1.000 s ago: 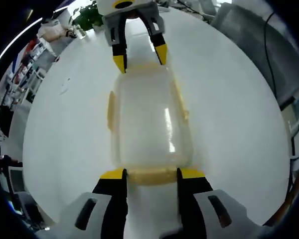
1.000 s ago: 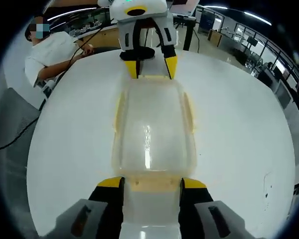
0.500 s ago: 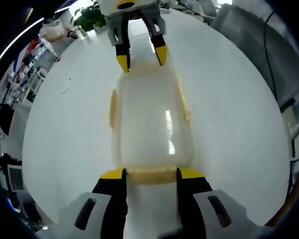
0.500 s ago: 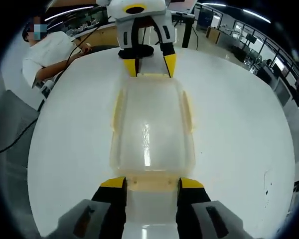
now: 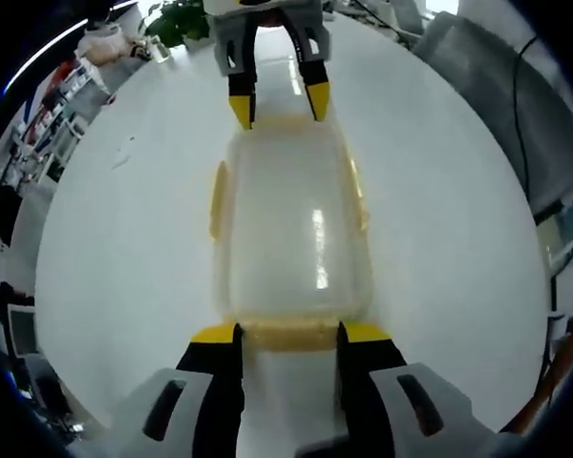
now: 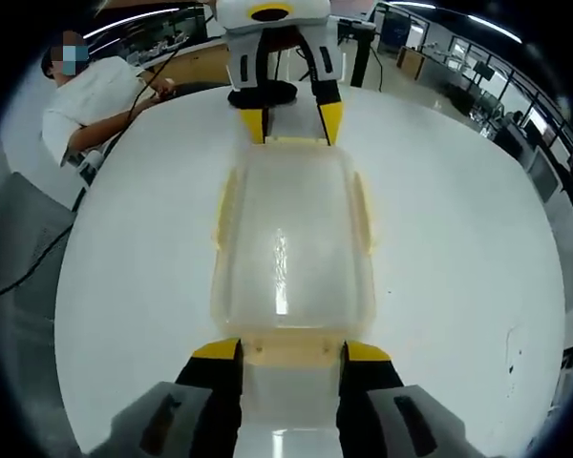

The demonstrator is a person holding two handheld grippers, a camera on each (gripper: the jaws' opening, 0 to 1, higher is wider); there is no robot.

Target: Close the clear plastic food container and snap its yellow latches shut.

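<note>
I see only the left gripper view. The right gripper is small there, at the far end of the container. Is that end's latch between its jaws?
Observer: Yes. In the right gripper view, the yellow latch lies between the open jaws of the right gripper.
Operator: Is anybody near the table, behind my gripper?
Observer: A person in white sits at the edge of the table, beyond the left gripper.

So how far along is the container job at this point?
Done: the lid sits on the container, which rests on the white table. In hand: the left gripper straddles one end latch, and the right gripper straddles the opposite one. Left: both end latches, then the side latches, whose state I can't tell.
</note>
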